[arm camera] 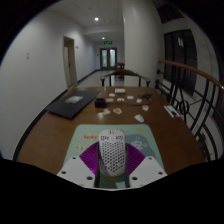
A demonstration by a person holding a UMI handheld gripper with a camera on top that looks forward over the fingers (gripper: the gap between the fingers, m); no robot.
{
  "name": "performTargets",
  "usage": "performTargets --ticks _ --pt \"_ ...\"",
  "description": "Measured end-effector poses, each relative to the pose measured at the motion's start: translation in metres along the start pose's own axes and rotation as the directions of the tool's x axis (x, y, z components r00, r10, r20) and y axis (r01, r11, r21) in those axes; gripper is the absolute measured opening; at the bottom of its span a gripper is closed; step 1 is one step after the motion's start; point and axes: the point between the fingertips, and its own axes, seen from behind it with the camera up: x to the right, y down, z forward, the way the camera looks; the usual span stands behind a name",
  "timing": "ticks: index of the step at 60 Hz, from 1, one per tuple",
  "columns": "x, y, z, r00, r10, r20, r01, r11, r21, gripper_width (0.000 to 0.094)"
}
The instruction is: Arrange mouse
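Note:
A white mouse with a honeycomb shell [112,152] stands upright between my fingers. My gripper [112,163] is shut on it: the purple pads [92,158] press on both its sides. It is held above a pale mouse mat [112,140] with a printed pattern, which lies on the brown wooden table [60,135] just ahead of the fingers. The underside of the mouse is hidden.
A dark laptop [72,102] lies at the left of the table. Small white objects and papers [126,98] are scattered further back. Chairs [185,108] stand at the right side. A corridor with doors [107,58] lies beyond.

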Motion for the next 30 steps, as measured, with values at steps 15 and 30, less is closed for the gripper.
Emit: performTargets --ticks 15,30 --pt "0.000 0.027 0.006 0.998 -0.039 0.041 0.041 0.997 -0.061 0.0686" --pt "0.047 0.017 -0.064 0.996 -0.033 0.085 0.029 0.998 0.047 0.0849"
